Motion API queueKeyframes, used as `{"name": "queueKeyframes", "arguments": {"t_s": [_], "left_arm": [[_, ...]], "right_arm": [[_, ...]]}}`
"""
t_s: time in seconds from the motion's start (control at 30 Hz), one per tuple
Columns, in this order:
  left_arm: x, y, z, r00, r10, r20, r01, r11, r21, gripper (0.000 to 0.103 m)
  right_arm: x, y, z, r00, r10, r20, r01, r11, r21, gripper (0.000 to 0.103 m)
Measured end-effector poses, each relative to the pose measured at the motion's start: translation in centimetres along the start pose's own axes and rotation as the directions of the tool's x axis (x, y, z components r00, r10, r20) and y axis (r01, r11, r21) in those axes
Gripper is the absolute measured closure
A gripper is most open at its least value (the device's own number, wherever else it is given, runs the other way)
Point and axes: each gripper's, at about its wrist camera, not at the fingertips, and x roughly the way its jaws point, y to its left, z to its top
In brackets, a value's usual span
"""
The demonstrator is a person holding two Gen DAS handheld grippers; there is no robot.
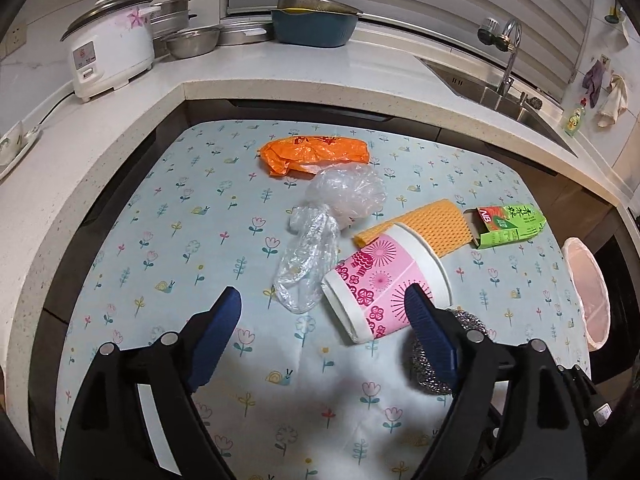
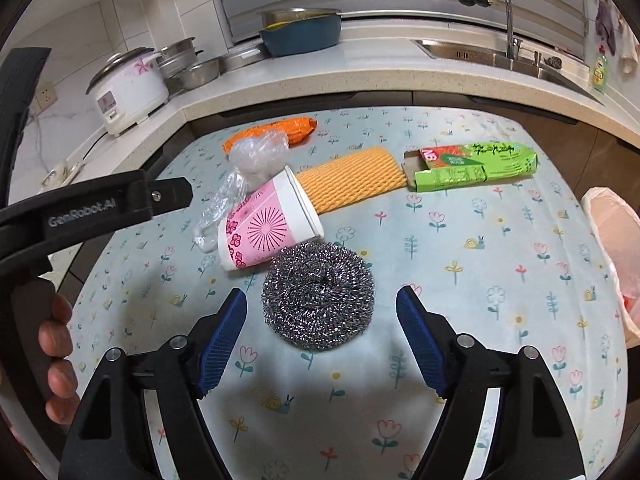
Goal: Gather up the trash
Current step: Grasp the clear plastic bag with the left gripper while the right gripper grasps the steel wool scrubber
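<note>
Right gripper (image 2: 321, 312): jaws spread, empty, straddling steel scourer (image 2: 318, 295) at table's near-centre. Left gripper (image 1: 322, 308): spread, empty. Risk: springy scourer slips from pads or nudges touching pink cup (image 2: 266, 226). Bin bag (image 2: 614, 256) off right edge.

In the right wrist view, the scrubber ball (image 2: 318, 295) sits in the middle of the table (image 2: 500, 320), between the two fingers of the right gripper (image 2: 321, 308). The cup (image 2: 266, 226) lies on its side just above it, toward the left. The net sleeve (image 2: 350, 178) lies to the right of the cup, touching its rim. The box (image 2: 472, 167) lies at the upper right. The crumpled bag (image 2: 262, 156) sits above the cup, and the folded bag (image 2: 276, 130) behind that. The bin bag (image 2: 616, 240) hangs at the right edge.
</note>
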Motion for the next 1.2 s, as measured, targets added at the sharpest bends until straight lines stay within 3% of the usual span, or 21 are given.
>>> {"name": "queueKeyframes", "arguments": {"t_s": [0.33,0.47,0.63,0.8,0.9,1.0,1.07,1.1,1.13,1.17,1.2], "left_arm": [[3.8,1.2,1.6,1.0,-0.006,-0.03,0.005,1.0,-0.012,0.016],[5.9,1.4,2.7,0.999,-0.008,-0.043,0.007,1.0,-0.026,0.016],[8.1,1.2,4.1,0.999,-0.021,-0.047,0.019,0.999,-0.041,0.017],[10.3,0.7,5.1,0.997,-0.03,-0.069,0.027,0.999,-0.036,0.029],[11.3,0.5,5.2,0.995,-0.037,-0.09,0.034,0.999,-0.038,0.041],[12.1,0.5,5.1,0.993,-0.042,-0.113,0.037,0.998,-0.044,0.06],[12.4,0.4,4.9,0.99,-0.051,-0.131,0.046,0.998,-0.045,0.087],[12.4,0.3,4.8,0.989,-0.055,-0.136,0.049,0.998,-0.045,0.093],[12.3,0.3,4.6,0.989,-0.055,-0.134,0.049,0.998,-0.048,0.095],[12.0,0.2,4.5,0.99,-0.055,-0.128,0.049,0.998,-0.048,0.097],[11.8,0.1,4.5,0.991,-0.051,-0.121,0.046,0.998,-0.046,0.098]], "right_arm": [[3.1,0.6,-0.1,0.999,-0.029,-0.034,0.028,1.0,-0.01,0.029],[3.3,-0.2,0.1,1.0,-0.011,-0.029,0.011,1.0,0.008,0.041],[2.6,-1.2,1.1,1.0,-0.023,0.007,0.023,1.0,0.009,0.046],[2.0,-3.0,2.5,0.998,-0.033,0.046,0.03,0.998,0.056,0.049],[2.0,-4.0,3.1,0.997,-0.044,0.06,0.04,0.997,0.072,0.05],[2.0,-4.8,3.4,0.996,-0.051,0.068,0.045,0.995,0.088,0.05],[2.0,-5.1,3.6,0.996,-0.055,0.071,0.048,0.994,0.094,0.05],[2.0,-5.3,3.6,0.996,-0.055,0.071,0.048,0.994,0.097,0.051],[1.9,-5.5,3.6,0.996,-0.055,0.073,0.048,0.994,0.1,0.071],[1.9,-5.6,3.6,0.996,-0.054,0.07,0.047,0.994,0.102,0.082],[2.0,-5.9,3.7,0.997,-0.047,0.058,0.041,0.993,0.109,0.084]]}}
